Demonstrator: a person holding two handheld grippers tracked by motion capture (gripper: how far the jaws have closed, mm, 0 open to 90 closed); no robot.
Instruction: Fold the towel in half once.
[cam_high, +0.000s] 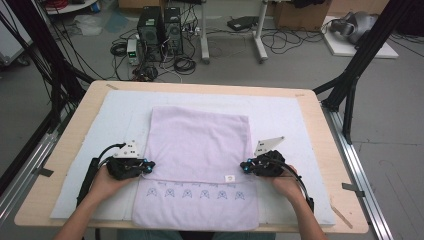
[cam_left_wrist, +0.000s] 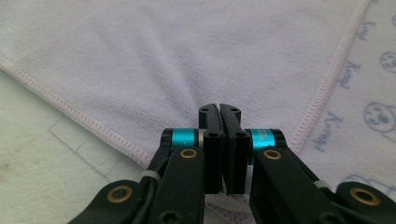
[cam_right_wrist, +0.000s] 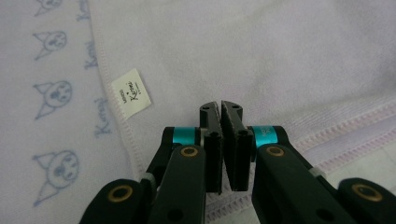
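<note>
lilac towel (cam_high: 200, 150) is laid flat on white padding (cam_high: 280, 112) atop the wooden table (cam_high: 320, 130), roughly centred, near edge hanging a bit over the table front. top layer is folded over, so a strip w/ a row of blue printed faces (cam_high: 202, 193) is left exposed along the near side. small white label (cam_high: 229, 177) is seen at the fold hem, right of centre.

left gripper (cam_high: 148, 165) is held at the towel's left edge, near the folded layer's corner. jaws are shut, pads pressed together w/ towel fabric pinched between them; in left gripper view (cam_left_wrist: 219, 112) fabric is puckered toward the tips and more cloth is seen under the jaws. stitched hem (cam_left_wrist: 322, 93) runs just right of it.

right gripper (cam_high: 244, 166) is held at the towel's right edge, mirror position, approx level w/ the left. jaws are closed too, towel nipped at the tips; in right gripper view (cam_right_wrist: 220, 109) folds radiate from the pinch. label (cam_right_wrist: 131, 93) lies just left of the tips, not touched.

both grippers are well apart, 1 per side edge, each held by a hand from the near side.
</note>
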